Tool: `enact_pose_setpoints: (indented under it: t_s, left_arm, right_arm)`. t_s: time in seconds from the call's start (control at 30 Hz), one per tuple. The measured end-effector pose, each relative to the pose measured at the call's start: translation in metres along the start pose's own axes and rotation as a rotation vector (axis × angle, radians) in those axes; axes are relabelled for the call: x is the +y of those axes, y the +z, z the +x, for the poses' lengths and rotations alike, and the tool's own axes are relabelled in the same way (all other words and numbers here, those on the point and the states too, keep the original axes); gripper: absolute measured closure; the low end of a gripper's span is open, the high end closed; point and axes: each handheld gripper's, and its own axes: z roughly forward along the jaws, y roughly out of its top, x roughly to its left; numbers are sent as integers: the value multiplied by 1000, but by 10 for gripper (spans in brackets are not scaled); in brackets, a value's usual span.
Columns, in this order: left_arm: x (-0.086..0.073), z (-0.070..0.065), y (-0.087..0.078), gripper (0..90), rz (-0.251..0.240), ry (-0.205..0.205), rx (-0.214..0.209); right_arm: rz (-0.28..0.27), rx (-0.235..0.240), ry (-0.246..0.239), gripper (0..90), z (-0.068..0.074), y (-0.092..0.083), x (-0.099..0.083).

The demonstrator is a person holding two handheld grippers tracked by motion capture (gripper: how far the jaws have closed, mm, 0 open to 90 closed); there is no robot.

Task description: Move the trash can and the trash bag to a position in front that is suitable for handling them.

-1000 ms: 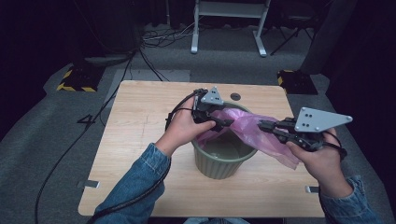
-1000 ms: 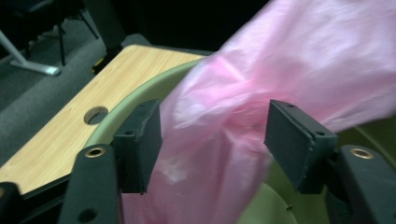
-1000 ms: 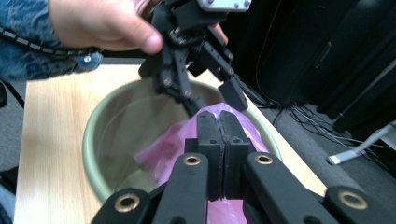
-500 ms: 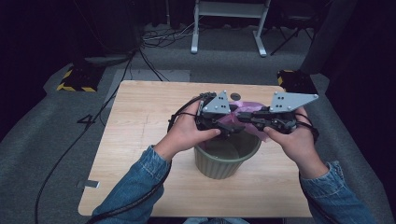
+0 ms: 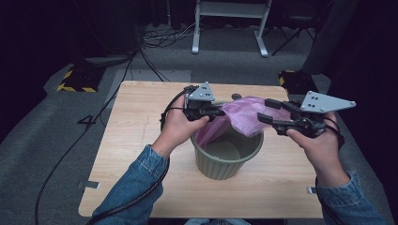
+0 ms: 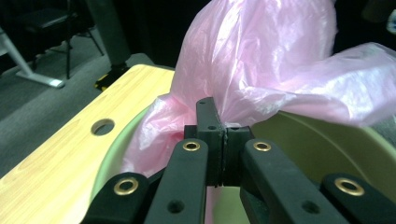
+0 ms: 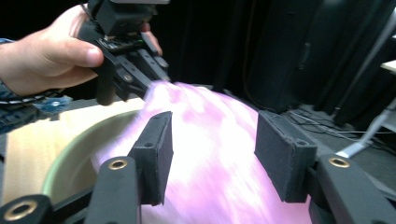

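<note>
A pink plastic bag (image 5: 248,115) drapes over the far rim of a green bin (image 5: 227,161) standing mid-table. My left gripper (image 5: 220,111) sits at the bin's far left rim. Its jaws have just been closing and now pinch a fold of the bag (image 6: 261,60) between the left gripper's (image 6: 219,135) pads. My right gripper (image 5: 264,110) hovers beyond the bin's right rim, pointing left. Its jaws have just been opening; in the right gripper view the bag (image 7: 210,186) lies between the right gripper's (image 7: 212,154) spread pads, which do not press on it.
The wooden table (image 5: 141,140) has a round hole (image 6: 102,126) near its far edge. A white stand (image 5: 230,28), cables (image 5: 155,37) and a yellow-black striped box (image 5: 75,79) lie on the floor beyond. The table's left and near parts are bare wood.
The two grippers met over the bag half a second ago. Since then the right one has drawn back to the right and opened, letting go. The left one has shut on the bag.
</note>
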Motion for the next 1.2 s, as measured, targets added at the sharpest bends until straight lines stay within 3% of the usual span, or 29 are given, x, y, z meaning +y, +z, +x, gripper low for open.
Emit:
enact_pose_setpoints:
  t_s: [0.27, 0.37, 0.5, 0.6, 0.67, 0.7, 0.73, 0.8, 0.87, 0.93, 1.0, 1.07, 1.2]
  left_arm:
    - [-7, 5, -7, 891, 26, -38, 43]
    - [-11, 6, -11, 887, 19, -50, 42]
    - [-16, 5, -15, 881, 20, -61, 42]
    - [-19, 6, -16, 878, 18, -70, 31]
    - [-20, 5, -15, 875, 24, -70, 18]
    - [-20, 3, -14, 868, 31, -66, 7]
    - [-20, 2, -13, 853, 36, -59, 3]
    - [-20, -1, -11, 808, 49, -37, 0]
    - [-18, -7, -9, 668, 43, 6, 24]
    - [-15, -11, -9, 488, 27, 38, 39]
    - [-12, -15, -11, 393, 10, 72, 49]
    - [-8, -19, -17, 333, -9, 109, 59]
    - [-2, -22, -30, 312, -62, 126, 50]
  right_arm:
    - [26, -122, 21, 408, -13, -14, -16]
    - [26, -151, 77, 386, -20, -18, -25]
    - [76, -132, 138, 362, -25, -12, -36]
    - [128, -92, 150, 358, -22, 2, -42]
    - [134, -70, 145, 365, -19, 12, -42]
    - [119, -59, 137, 417, -16, 18, -40]
    - [108, -29, 120, 577, -14, 22, -37]
    - [97, 19, 104, 707, -12, 26, -31]
    - [91, 40, 86, 845, -9, 31, -23]
    - [91, 48, 74, 892, -7, 36, -15]
    - [96, 48, 67, 900, -5, 40, -11]
    - [107, 45, 60, 900, -4, 43, -7]
    - [117, 32, 70, 900, -5, 42, -6]
